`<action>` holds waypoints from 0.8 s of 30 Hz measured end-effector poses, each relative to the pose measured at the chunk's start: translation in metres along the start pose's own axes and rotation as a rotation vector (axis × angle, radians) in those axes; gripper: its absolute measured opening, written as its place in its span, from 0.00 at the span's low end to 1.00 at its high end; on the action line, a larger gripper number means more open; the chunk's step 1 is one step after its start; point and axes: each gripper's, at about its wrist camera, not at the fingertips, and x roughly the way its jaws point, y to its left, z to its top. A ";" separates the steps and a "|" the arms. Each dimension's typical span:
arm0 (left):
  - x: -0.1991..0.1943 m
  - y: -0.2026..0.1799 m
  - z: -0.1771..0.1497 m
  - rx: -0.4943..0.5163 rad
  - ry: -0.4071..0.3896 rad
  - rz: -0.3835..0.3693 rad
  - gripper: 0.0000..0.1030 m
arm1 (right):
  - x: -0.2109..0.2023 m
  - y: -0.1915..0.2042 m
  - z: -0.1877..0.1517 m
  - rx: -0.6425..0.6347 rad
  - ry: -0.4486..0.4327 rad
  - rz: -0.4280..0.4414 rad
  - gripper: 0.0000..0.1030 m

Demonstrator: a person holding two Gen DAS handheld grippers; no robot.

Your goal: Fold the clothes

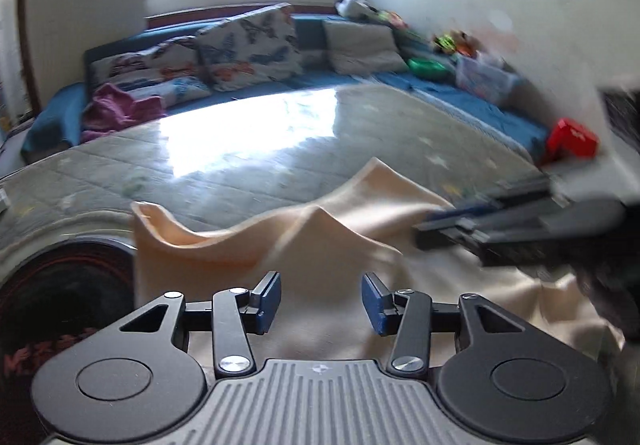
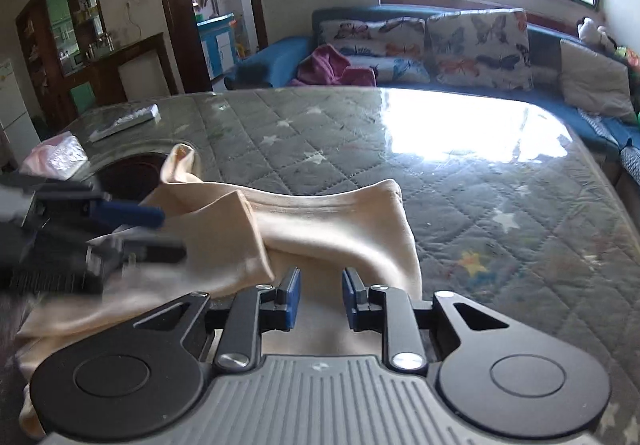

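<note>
Glass over a quilted star-print table (image 2: 460, 181) fills my view, and the cream garment (image 2: 320, 213) lies rumpled at its near edge, draped over itself with ridges standing, so I judge the folding unfinished. My left gripper (image 1: 321, 302) and right gripper (image 2: 319, 298) both gape empty above it, and at 8 o'clock red lettering is too blurred to read.

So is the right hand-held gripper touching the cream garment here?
Cannot tell. In the right wrist view the right hand-held gripper is open over the cream garment, but whether the pads rest on the fabric isn't visible.
</note>
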 end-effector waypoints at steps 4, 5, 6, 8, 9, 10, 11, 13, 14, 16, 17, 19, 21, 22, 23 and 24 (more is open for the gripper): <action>0.006 -0.012 -0.011 0.043 0.015 -0.006 0.47 | 0.020 -0.004 0.012 -0.017 0.019 0.008 0.22; 0.007 -0.015 -0.012 0.051 0.013 -0.003 0.49 | 0.022 -0.004 0.015 -0.023 0.014 0.001 0.22; 0.008 -0.017 -0.013 0.061 0.011 0.001 0.50 | 0.025 -0.006 0.017 -0.021 0.007 -0.013 0.22; 0.012 -0.023 -0.013 0.084 0.007 0.019 0.50 | 0.033 -0.011 0.021 0.005 -0.004 -0.025 0.22; 0.014 -0.025 -0.013 0.094 0.006 0.028 0.50 | 0.034 -0.013 0.022 0.017 -0.008 -0.020 0.22; 0.016 -0.027 -0.013 0.100 0.003 0.035 0.50 | 0.035 -0.015 0.023 0.030 -0.010 -0.014 0.24; 0.018 -0.028 -0.013 0.099 -0.001 0.044 0.50 | 0.036 -0.017 0.023 0.042 -0.013 -0.005 0.28; 0.021 -0.028 -0.012 0.086 -0.008 0.062 0.46 | 0.036 -0.018 0.022 0.053 -0.016 0.013 0.33; 0.022 -0.028 -0.012 0.082 -0.016 0.066 0.40 | 0.035 -0.017 0.022 0.048 -0.015 0.013 0.35; 0.020 -0.027 -0.012 0.079 -0.032 0.068 0.18 | 0.034 -0.015 0.022 0.038 -0.013 0.013 0.40; 0.018 -0.026 -0.012 0.071 -0.037 0.068 0.12 | 0.034 -0.014 0.022 0.033 -0.012 0.012 0.41; 0.011 -0.022 -0.011 0.040 -0.059 0.072 0.03 | 0.033 -0.012 0.021 0.023 -0.010 0.012 0.41; -0.003 -0.015 -0.012 -0.006 -0.096 0.086 0.03 | 0.033 -0.010 0.021 0.013 -0.008 0.012 0.42; -0.013 -0.010 -0.014 -0.037 -0.118 0.094 0.03 | 0.031 -0.010 0.021 0.012 -0.007 0.011 0.42; -0.023 -0.005 -0.014 -0.075 -0.141 0.102 0.03 | 0.029 -0.010 0.020 0.016 -0.006 0.011 0.43; -0.034 0.002 -0.015 -0.117 -0.164 0.109 0.03 | 0.025 -0.008 0.018 0.014 -0.006 0.009 0.44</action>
